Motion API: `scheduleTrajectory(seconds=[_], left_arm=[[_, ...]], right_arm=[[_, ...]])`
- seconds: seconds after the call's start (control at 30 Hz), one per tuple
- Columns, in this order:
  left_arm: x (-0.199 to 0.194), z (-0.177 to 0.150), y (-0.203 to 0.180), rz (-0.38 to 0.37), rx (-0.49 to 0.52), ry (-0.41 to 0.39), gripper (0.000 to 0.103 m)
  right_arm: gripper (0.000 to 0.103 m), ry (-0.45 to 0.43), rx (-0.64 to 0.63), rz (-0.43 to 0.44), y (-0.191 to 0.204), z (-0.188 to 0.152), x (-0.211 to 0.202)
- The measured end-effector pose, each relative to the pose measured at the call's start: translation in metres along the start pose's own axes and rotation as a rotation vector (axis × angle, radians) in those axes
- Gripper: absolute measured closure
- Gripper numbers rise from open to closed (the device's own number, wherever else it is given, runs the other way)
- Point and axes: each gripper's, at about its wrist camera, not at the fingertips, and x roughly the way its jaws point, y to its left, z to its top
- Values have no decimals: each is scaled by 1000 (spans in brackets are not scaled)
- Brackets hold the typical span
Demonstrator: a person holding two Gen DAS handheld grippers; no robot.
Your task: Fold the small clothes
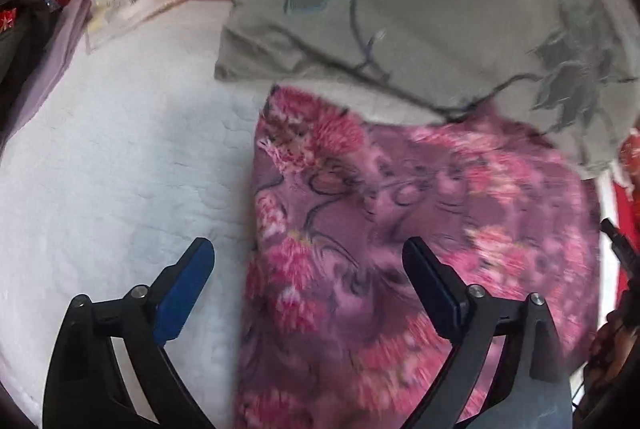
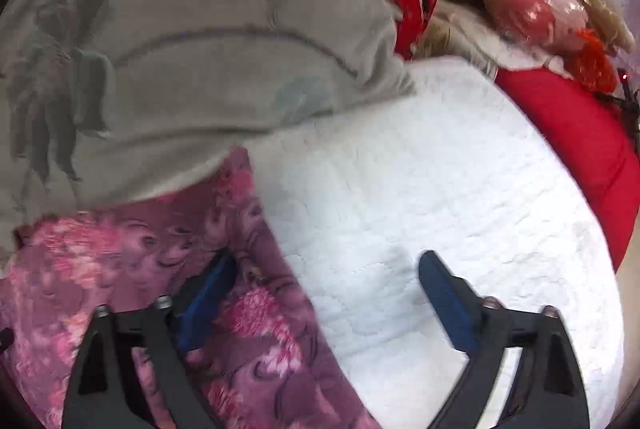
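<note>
**Pink cloth lies flat, both tools released**

In the left wrist view the left tool (image 1: pixel 308 269) hangs with its jaws spread wide and nothing pinched; one finger is over the white quilt (image 1: pixel 120 169), the other over the pink cloth (image 1: pixel 420 229). The pink cloth lies flat on the quilt, its long axis running from the near edge up toward the grey cloth (image 1: pixel 400 9), which overlaps its far end. In the right wrist view the right tool (image 2: pixel 326 277) is likewise spread and grips nothing; its left finger is over the pink cloth's right edge, its right finger over bare quilt. A red cushion (image 2: pixel 580 133) borders the quilt at right.
</note>
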Motion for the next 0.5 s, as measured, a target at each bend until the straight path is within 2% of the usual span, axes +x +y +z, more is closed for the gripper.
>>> scheduleTrajectory(seconds=[0.1, 0.13, 0.17, 0.2, 0.23, 0.27, 0.3, 0.37, 0.5], left_arm=[[-18, -21, 3, -29, -1, -33, 7], [-15, -28, 3, -35, 5, -21, 7], [-9, -31, -1, -30, 16, 2, 7], [6, -39, -4, -5, 36, 68, 7], [12, -44, -2, -8, 34, 90, 6], [9, -42, 3, -26, 17, 71, 7], [4, -42, 9, -40, -8, 71, 7], [-5, -41, 21, -61, -44, 83, 7], [-19, -36, 53, -51, -82, 75, 7]], right_arm=[[17, -79, -26, 134, 3, -22, -39], [17, -77, -36, 162, 5, -30, -43], [17, -61, -55, 173, 10, -40, -45], [17, -28, -83, 171, 16, -48, -41], [17, 53, -127, 168, 26, -59, -31], [20, 117, -164, 134, 32, -65, -22], [20, 77, -188, 94, 37, -71, -31], [19, 26, -201, 80, 44, -74, -53], [17, -30, -312, 209, 86, -98, -104]])
